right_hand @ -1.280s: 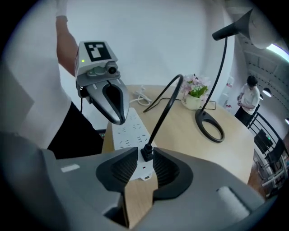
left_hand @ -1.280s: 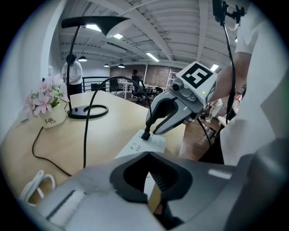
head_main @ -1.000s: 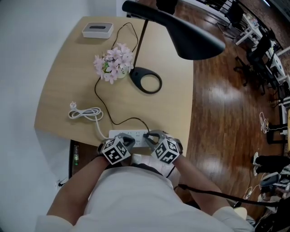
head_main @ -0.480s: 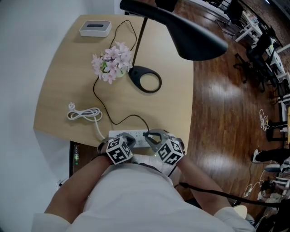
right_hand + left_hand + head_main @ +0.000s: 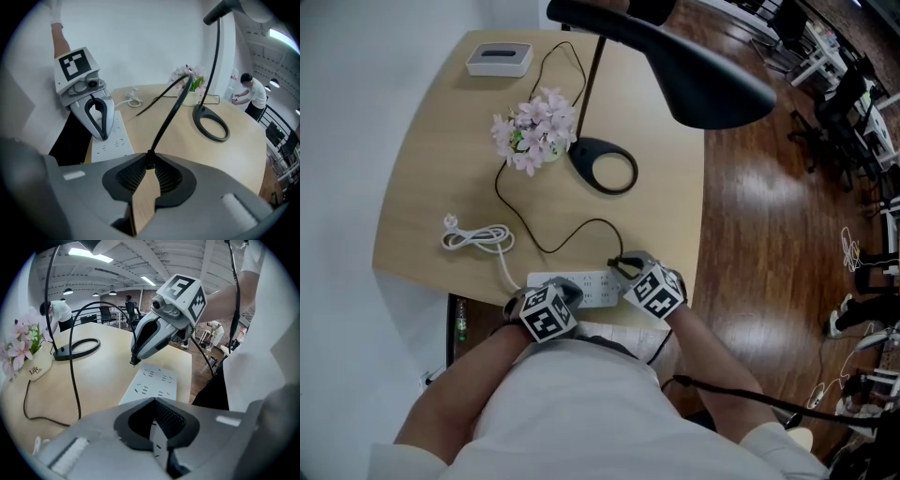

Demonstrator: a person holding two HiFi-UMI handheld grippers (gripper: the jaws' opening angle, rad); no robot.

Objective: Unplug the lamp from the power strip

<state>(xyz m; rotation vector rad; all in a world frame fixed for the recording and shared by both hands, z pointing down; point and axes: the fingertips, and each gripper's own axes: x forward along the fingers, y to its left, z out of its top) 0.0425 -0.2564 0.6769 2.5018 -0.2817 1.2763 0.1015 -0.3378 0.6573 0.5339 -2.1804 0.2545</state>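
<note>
We've lifted the plug (image 5: pixel 134 362) off the strip (image 5: pixel 581 284) in the clenched right gripper (image 5: pixel 149 158); left gripper (image 5: pixel 154 404) closed, seemingly pinning the strip. Unplugged.

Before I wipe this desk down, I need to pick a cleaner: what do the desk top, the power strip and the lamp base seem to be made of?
Desk top: pale wood-look surface, probably laminate; faint even grain, matte.
Power strip: white plastic, smooth with slight sheen, moulded socket slots.
Lamp base: black ring, matte; painted metal or plastic, cannot tell.
</note>
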